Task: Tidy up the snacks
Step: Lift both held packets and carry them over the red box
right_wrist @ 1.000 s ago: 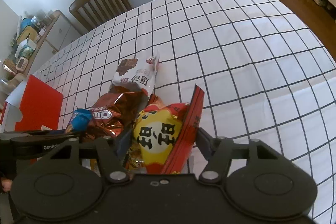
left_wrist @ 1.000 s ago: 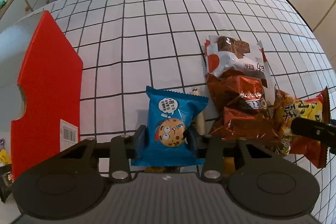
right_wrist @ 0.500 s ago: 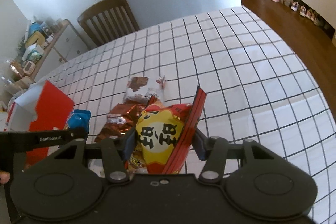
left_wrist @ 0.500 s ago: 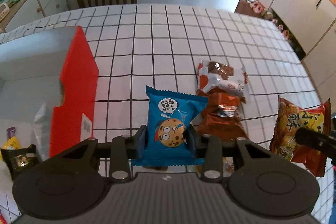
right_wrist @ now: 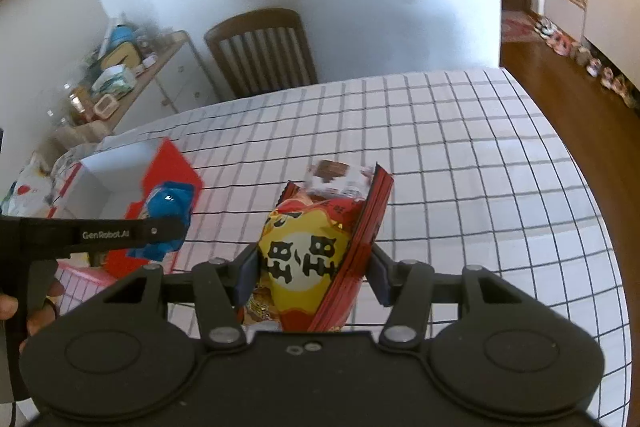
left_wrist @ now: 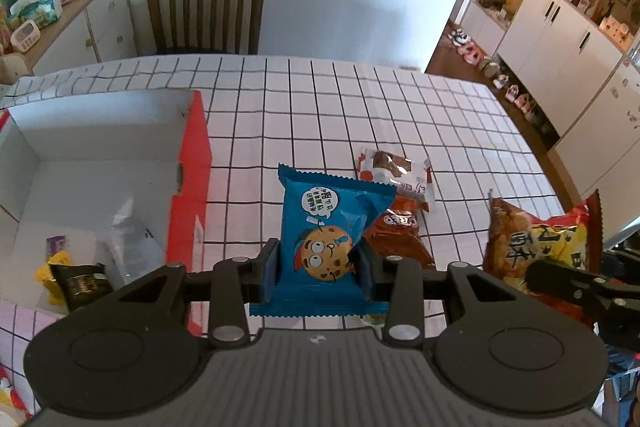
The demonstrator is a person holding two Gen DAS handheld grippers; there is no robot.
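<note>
Between my left gripper's (left_wrist: 316, 263) jaws sits a blue cookie packet (left_wrist: 328, 239), clamped upright above the surface (left_wrist: 320, 115). My right gripper (right_wrist: 312, 275) holds a red and yellow snack bag (right_wrist: 316, 251), jaws pressing its sides. Below on the checked cloth lie a brown Oreo packet (left_wrist: 400, 235) and a white and brown packet (left_wrist: 396, 175), touching. At left stands an open red box (left_wrist: 192, 179) with a few wrappers inside. Beyond, a wooden chair (left_wrist: 204, 11).
</note>
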